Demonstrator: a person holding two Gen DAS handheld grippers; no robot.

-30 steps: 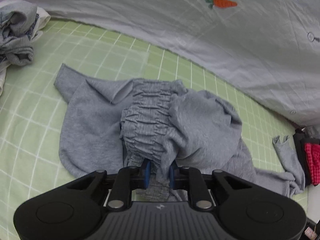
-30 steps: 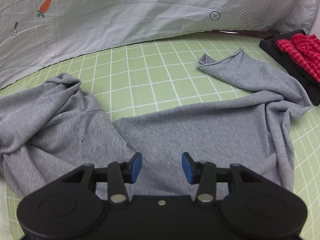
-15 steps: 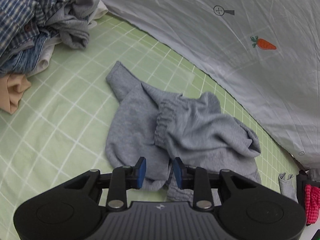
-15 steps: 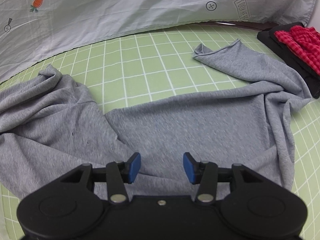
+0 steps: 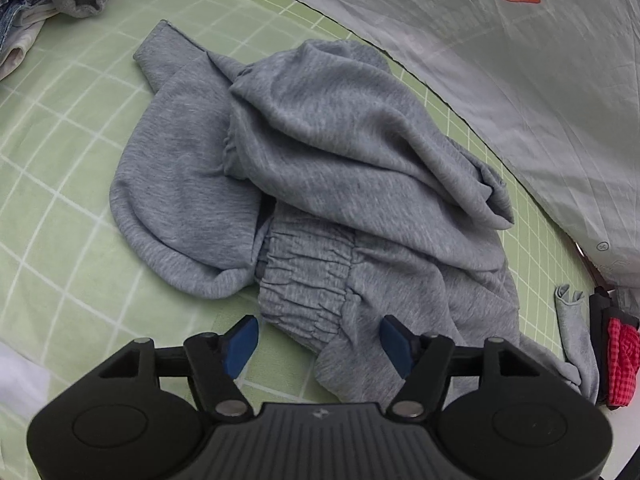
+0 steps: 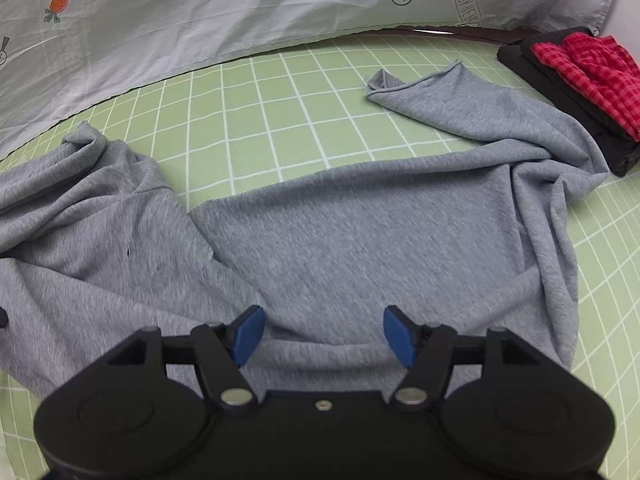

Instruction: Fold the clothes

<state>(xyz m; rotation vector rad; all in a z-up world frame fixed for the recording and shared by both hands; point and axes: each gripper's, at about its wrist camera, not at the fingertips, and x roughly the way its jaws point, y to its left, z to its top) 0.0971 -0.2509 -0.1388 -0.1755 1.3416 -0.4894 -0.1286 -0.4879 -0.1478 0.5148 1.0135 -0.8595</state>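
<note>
Since 1 second ago the left gripper (image 5: 318, 344) has let go of the grey sweatpants (image 5: 320, 168); the jaws now gape at the waistband (image 5: 308, 280), bunched at 12 o'clock. Right gripper (image 6: 324, 334) hovers open over a flattened leg. Spreading step, I'd guess; next needs a fresh waistband grab.

Left wrist view: mounted behind the left tool (image 5: 319, 344), looking forward and steeply down at close range onto the green white-gridded surface (image 5: 60, 152) and the crumpled grey knit garment (image 5: 320, 152). Right wrist view: same mounting behind the right tool (image 6: 324, 336), close, angled forward and down over the flatter part of that garment (image 6: 360, 240). Both views share the garment, the surface (image 6: 280, 100), the pale carrot-print sheet (image 5: 520, 60) (image 6: 200, 8) behind, and the red checked cloth (image 5: 622, 364) (image 6: 592, 68) at the right edge.
</note>
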